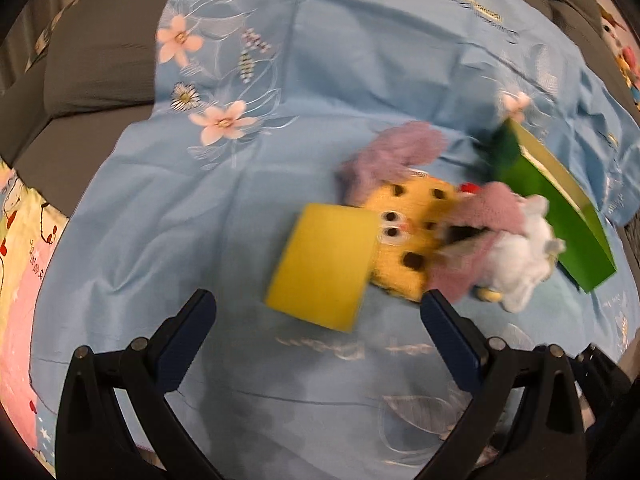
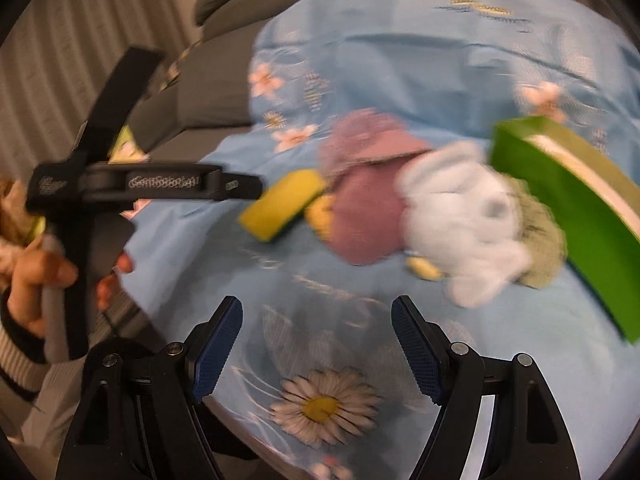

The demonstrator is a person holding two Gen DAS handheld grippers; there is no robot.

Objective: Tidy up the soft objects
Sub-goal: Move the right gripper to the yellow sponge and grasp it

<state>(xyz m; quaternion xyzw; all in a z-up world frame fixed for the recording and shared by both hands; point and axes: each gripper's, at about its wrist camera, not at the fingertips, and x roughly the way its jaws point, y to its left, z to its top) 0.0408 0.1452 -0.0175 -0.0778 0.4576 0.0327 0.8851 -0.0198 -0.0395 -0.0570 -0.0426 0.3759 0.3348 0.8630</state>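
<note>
A pile of soft things lies on a light blue floral sheet (image 1: 280, 60). A yellow sponge (image 1: 326, 266) lies at its left, next to a yellow spotted plush (image 1: 416, 236), pink knit cloths (image 1: 400, 152) and a white plush (image 1: 520, 256). A green box (image 1: 560, 216) stands at the pile's right. My left gripper (image 1: 316, 304) is open and empty just short of the sponge. In the right wrist view the sponge (image 2: 284, 204), a mauve cloth (image 2: 368, 220), the white plush (image 2: 472, 224) and the green box (image 2: 568, 208) show ahead. My right gripper (image 2: 318, 312) is open and empty above the sheet.
Grey cushions (image 1: 92, 60) lie at the back left of the sheet. A patterned pink and yellow cover (image 1: 20, 260) borders the sheet's left. In the right wrist view the left gripper's body (image 2: 132, 184) and the hand holding it (image 2: 36, 280) are at left.
</note>
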